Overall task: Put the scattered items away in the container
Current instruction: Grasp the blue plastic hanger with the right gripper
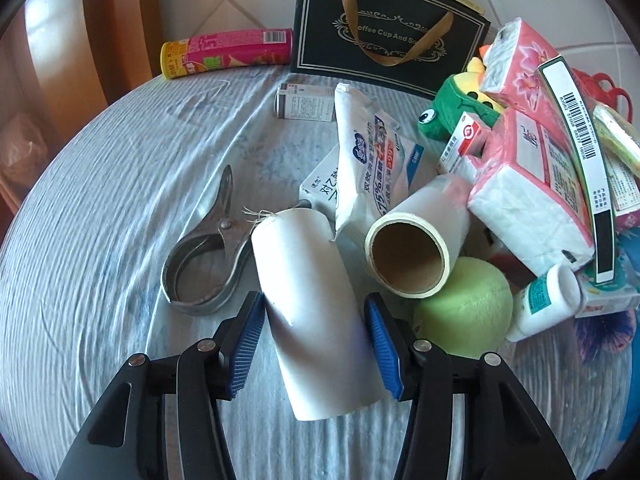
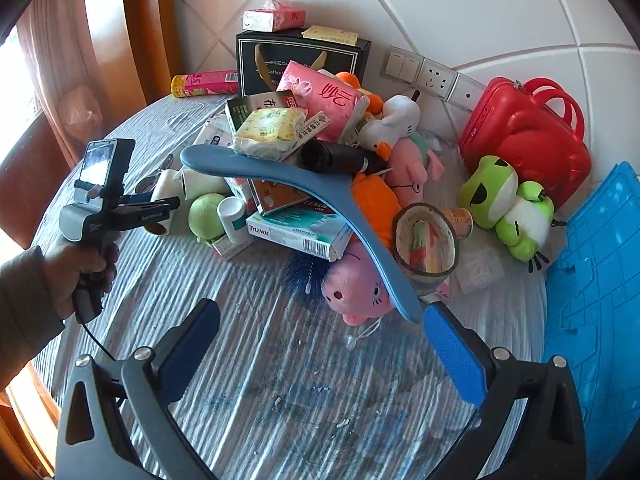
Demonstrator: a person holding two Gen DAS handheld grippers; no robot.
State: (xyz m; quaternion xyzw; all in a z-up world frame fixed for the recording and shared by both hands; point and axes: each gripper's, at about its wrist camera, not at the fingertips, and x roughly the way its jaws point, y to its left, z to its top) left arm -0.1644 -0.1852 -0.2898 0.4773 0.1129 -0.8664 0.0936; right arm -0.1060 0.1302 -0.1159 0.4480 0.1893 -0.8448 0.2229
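In the left wrist view my left gripper (image 1: 316, 334) has its blue pads on both sides of a white paper roll (image 1: 316, 312) that lies on the striped cloth; the jaws look closed against it. A tape roll (image 1: 412, 252), a green plush ball (image 1: 466, 306) and a metal clamp (image 1: 208, 256) lie close by. In the right wrist view my right gripper (image 2: 320, 344) is open and empty above bare cloth, in front of the heap. A blue hanger (image 2: 304, 204) lies across the heap. The blue container (image 2: 596, 300) is at the right edge.
The heap holds tissue packs (image 1: 532, 196), medicine boxes (image 2: 296, 232), a white bottle (image 1: 548, 300) and plush toys (image 2: 356, 284). A black gift bag (image 1: 384, 36) and a snack tube (image 1: 228, 52) stand at the back. A red case (image 2: 524, 132) leans on the wall.
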